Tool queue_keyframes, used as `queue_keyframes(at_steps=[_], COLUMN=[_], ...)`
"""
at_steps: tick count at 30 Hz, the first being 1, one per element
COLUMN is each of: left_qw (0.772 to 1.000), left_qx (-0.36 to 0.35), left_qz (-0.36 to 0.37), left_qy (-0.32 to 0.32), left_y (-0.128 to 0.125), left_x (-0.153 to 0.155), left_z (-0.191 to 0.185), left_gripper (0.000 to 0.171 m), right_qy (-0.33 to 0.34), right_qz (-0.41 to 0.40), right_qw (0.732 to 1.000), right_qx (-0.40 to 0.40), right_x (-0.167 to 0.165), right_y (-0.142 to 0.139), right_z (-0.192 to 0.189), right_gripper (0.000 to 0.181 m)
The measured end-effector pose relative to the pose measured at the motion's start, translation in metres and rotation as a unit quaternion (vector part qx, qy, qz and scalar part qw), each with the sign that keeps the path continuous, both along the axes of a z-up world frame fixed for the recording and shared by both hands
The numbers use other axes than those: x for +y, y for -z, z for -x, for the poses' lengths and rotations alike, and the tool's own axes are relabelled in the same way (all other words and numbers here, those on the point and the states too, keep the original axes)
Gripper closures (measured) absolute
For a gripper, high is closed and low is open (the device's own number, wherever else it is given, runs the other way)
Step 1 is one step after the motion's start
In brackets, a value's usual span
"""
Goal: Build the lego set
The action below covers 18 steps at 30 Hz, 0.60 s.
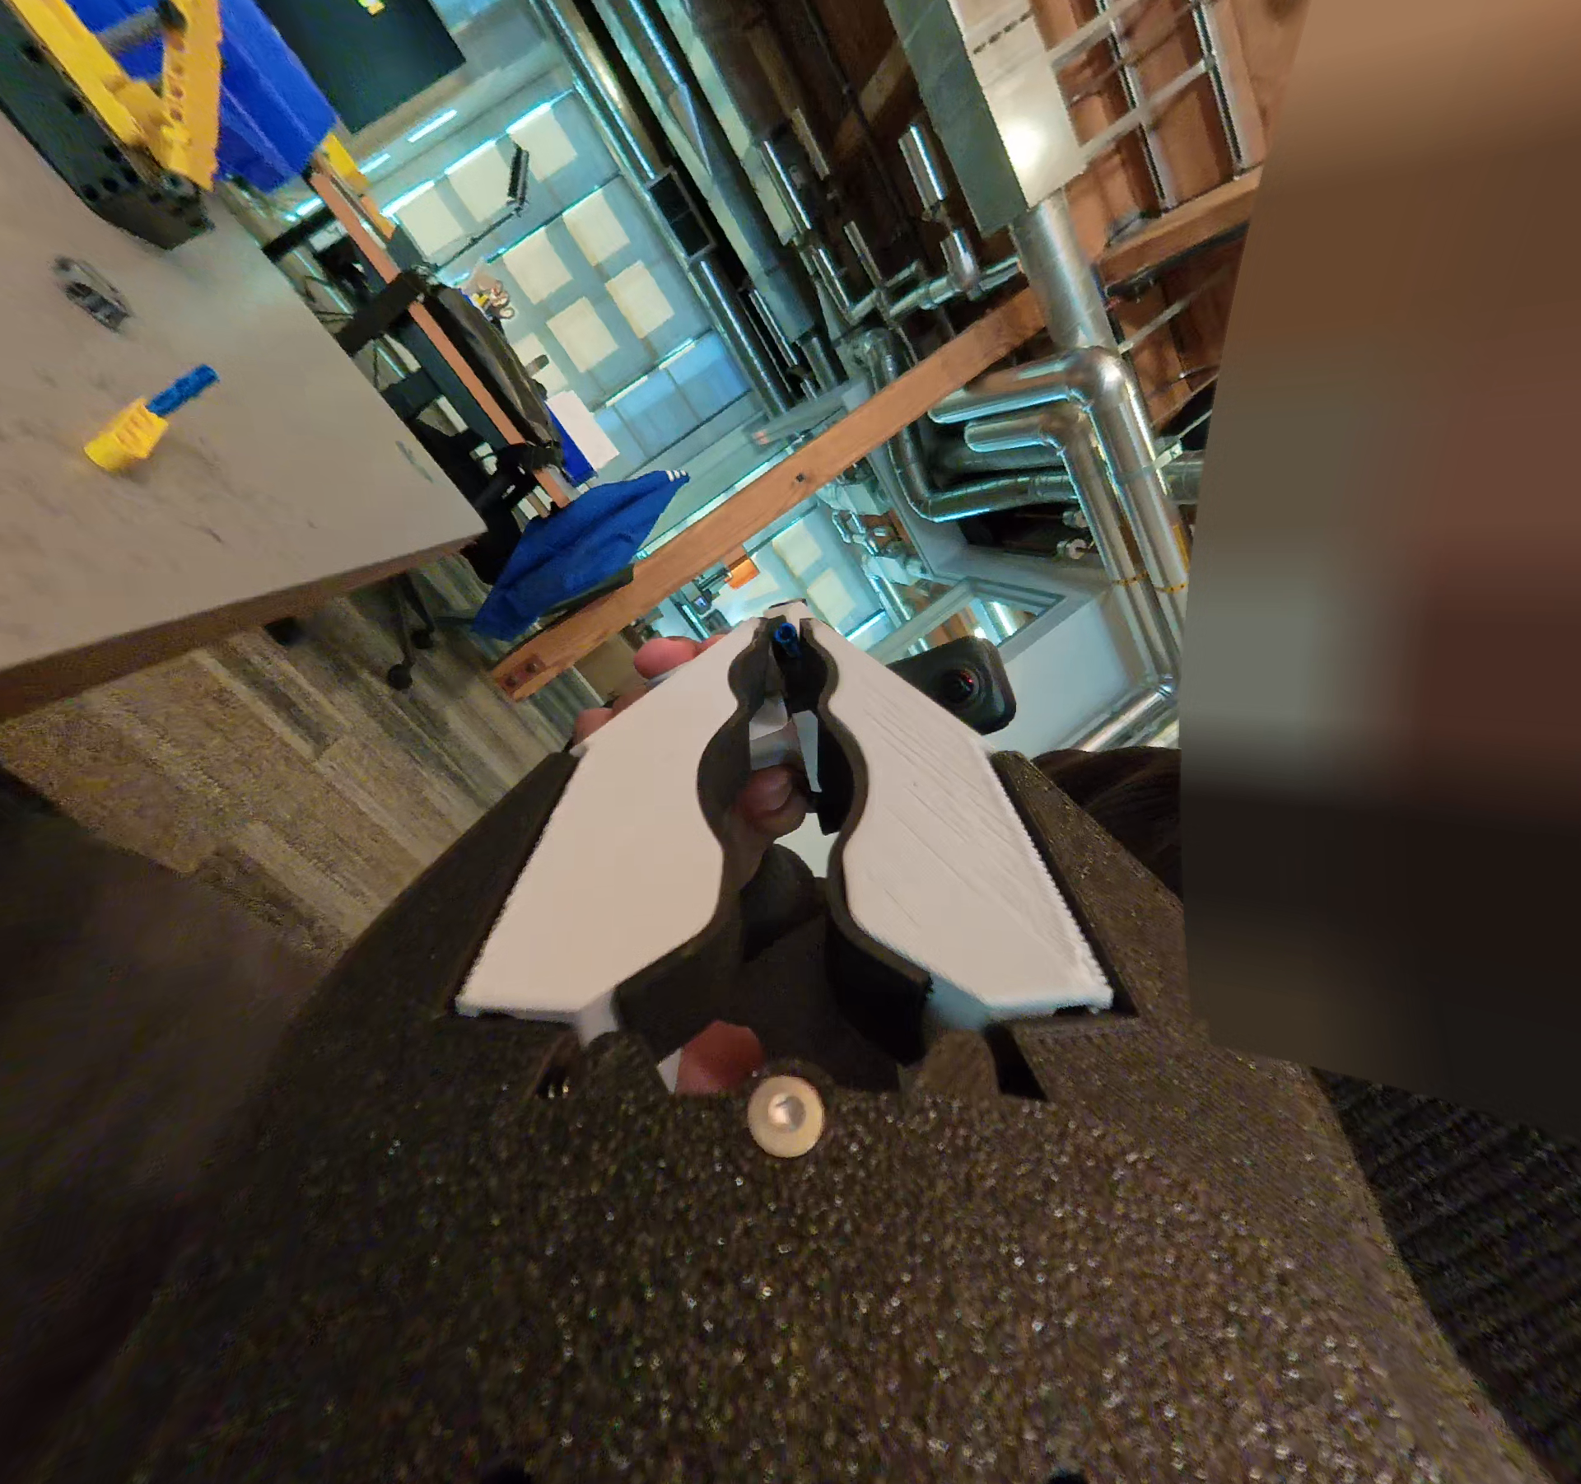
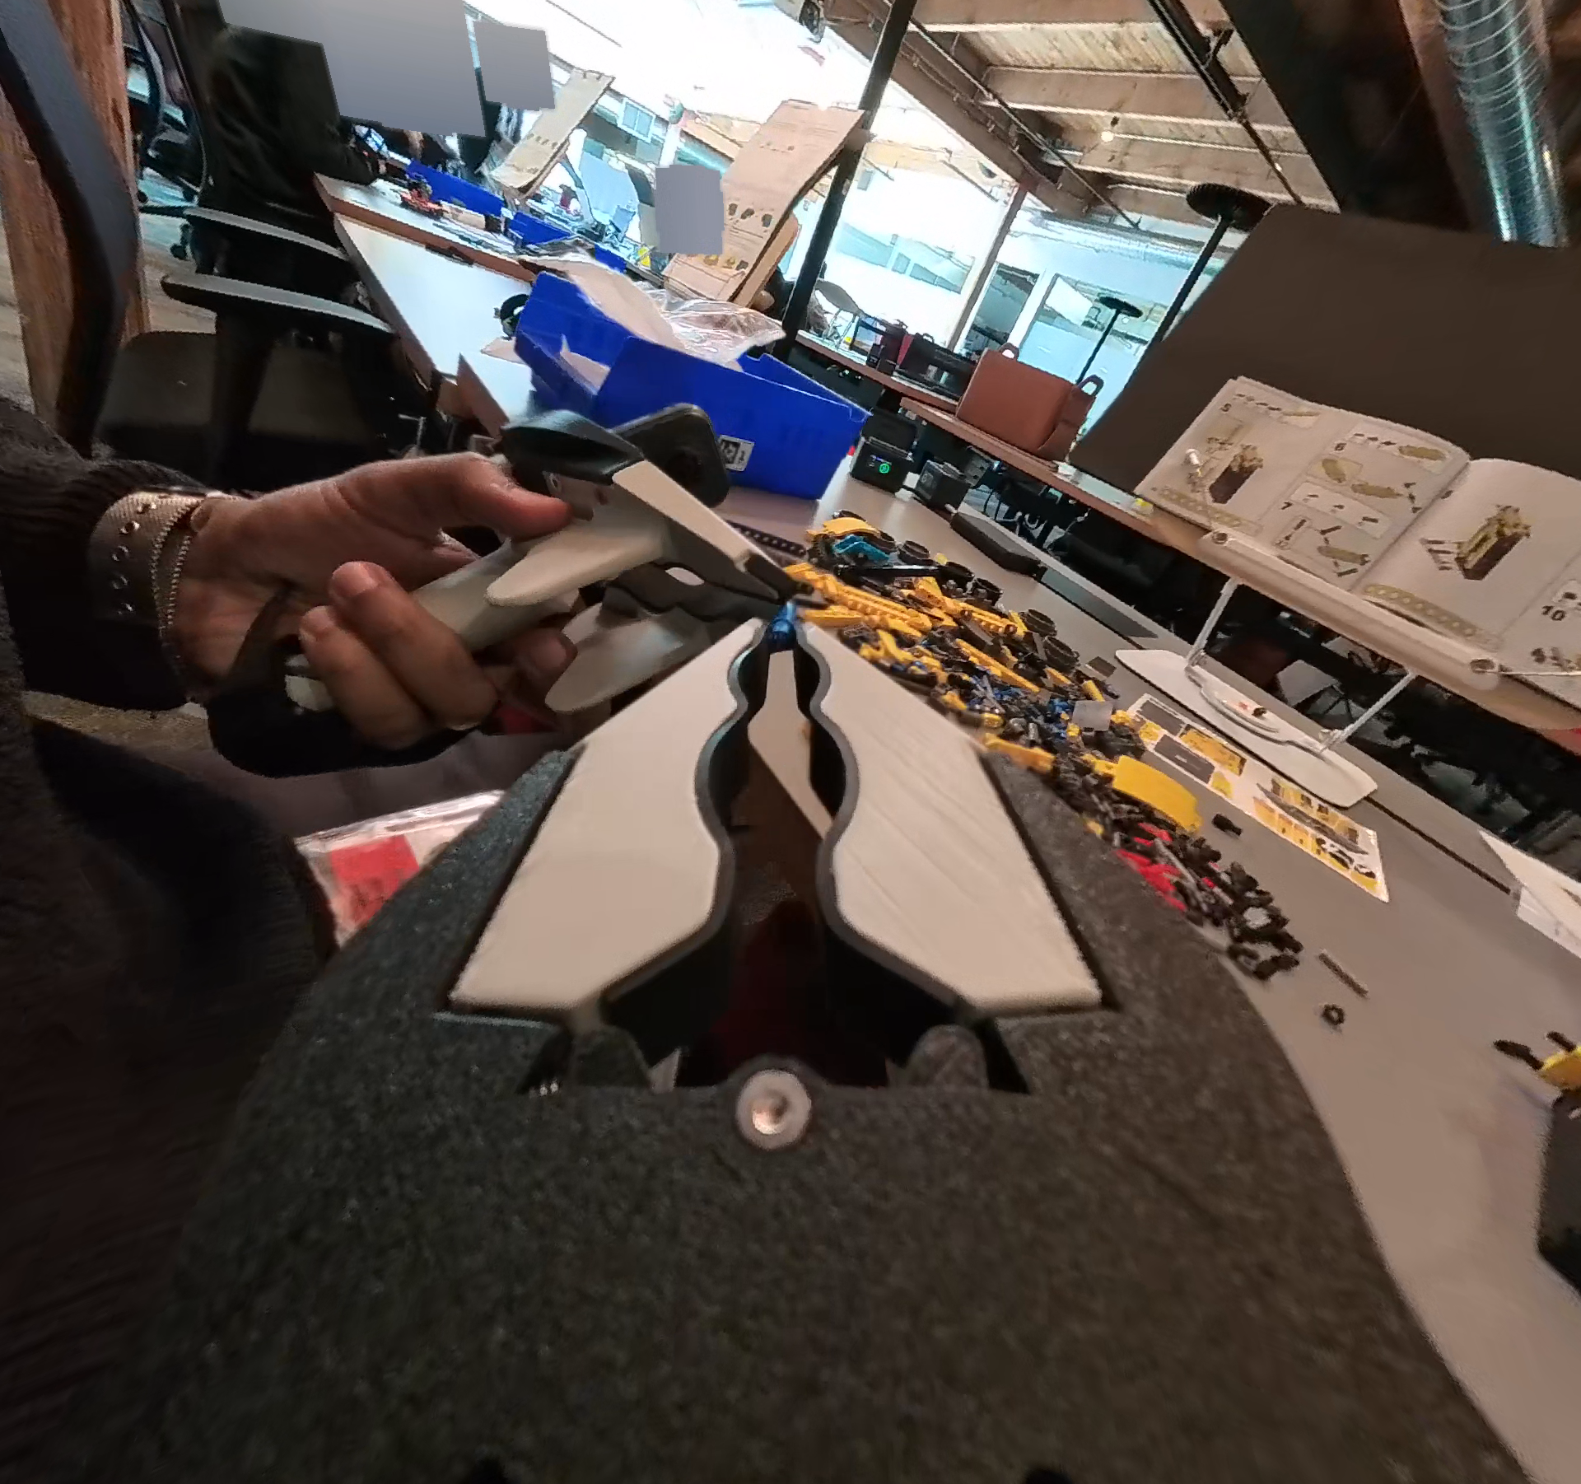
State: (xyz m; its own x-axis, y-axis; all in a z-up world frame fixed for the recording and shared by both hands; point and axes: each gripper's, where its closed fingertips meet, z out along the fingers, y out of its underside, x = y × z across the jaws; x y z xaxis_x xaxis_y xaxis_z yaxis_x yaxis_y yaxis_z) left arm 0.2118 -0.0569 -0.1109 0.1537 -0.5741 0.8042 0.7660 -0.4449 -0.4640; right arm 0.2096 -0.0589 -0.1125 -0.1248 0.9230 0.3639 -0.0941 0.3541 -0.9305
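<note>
Right tool (image 2: pixel 783 630), white fingers on black body, clamped on a small blue plastic pin (image 2: pixel 780 628), tip-to-tip with left tool (image 1: pixel 785 643) pinching the same pin above the grey desk (image 2: pixel 1412 1101) near its front edge; apparently mid-handover.

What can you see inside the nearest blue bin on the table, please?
Crumpled clear plastic bags stick up out of the blue bin. Its near wall hides everything lower down, so any contents beneath the bags cannot be seen.
</note>
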Motion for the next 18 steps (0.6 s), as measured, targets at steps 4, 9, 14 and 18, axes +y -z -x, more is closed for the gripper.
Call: queue_keyframes(at_steps=[4, 9, 14, 18], left_qw=[1.0, 1.0, 0.999, 1.0], left_qx=[-0.003, 0.011, 0.001, -0.009], left_qz=[-0.007, -0.021, -0.021, -0.014], left_qy=[0.017, 0.018, 0.026, 0.021], left_y=[0.0, -0.002, 0.0, 0.003], left_x=[-0.006, -0.012, -0.015, -0.013], left_z=[-0.01, -0.013, -0.012, -0.008], left_gripper=[0.162, 0.165, 0.168, 0.168], right_qy=[-0.002, 0.0, -0.009, -0.008], right_qz=[0.022, 0.041, 0.059, 0.057], right_qw=[1.0, 0.999, 0.998, 0.998], right_qx=[-0.002, 0.009, 0.01, 0.006], right_x=[-0.008, -0.013, -0.016, -0.014], right_y=[0.001, -0.002, 0.001, 0.004], right_z=[-0.008, -0.014, -0.013, -0.01], right_gripper=[0.176, 0.176, 0.176, 0.176])
